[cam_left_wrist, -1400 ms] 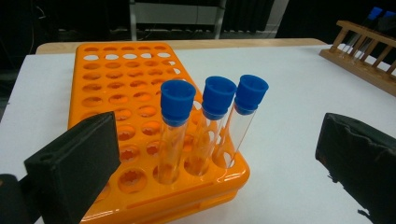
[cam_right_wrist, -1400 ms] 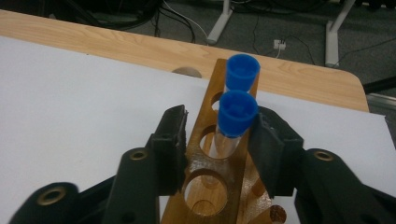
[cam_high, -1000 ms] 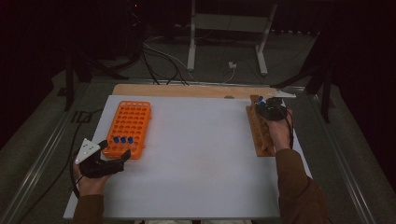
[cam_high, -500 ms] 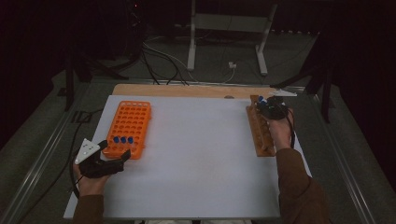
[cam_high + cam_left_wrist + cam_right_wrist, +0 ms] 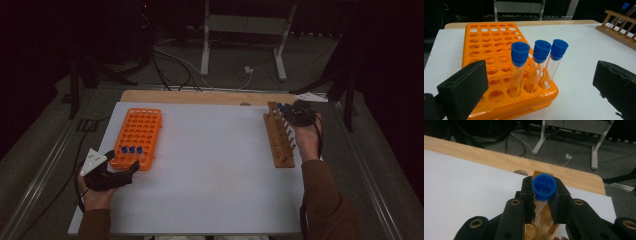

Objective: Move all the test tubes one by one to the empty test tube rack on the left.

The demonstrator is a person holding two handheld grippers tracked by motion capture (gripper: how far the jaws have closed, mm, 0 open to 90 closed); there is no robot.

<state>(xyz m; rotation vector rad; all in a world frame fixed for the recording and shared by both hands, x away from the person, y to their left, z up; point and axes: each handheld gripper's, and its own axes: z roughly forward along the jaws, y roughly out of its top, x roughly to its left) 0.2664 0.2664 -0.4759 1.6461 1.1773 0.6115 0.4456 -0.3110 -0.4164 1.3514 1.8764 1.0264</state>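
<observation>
Right gripper (image 5: 543,203) is at the far end of the wooden rack (image 5: 279,142), right side of the white table (image 5: 210,170). Its jaws are clamped on a clear test tube with a blue cap (image 5: 544,186), gripping just under the cap; over the last second they finished closing, with the tube between them. In the right gripper view the cap faces the camera from between the jaw tips, and the glass runs down toward the rack's top bar, with two of its round holes visible below. Whether the tube's lower end sits in the rack I cannot tell. In the high view my right hand (image 5: 306,137) lies alongside the rack's right edge, and the blue cap shows at the rack's far end. Left gripper (image 5: 111,172) rests at the near end of the orange tube tray (image 5: 140,135), left side of the table. Its jaws stand wide apart with nothing between the pads; the left pad (image 5: 465,87) is just beside the tray's near corner, though contact I cannot judge. Three capped tubes (image 5: 535,66) stand side by side in the tray's nearest row, leaning slightly, caps touching or nearly so.
</observation>
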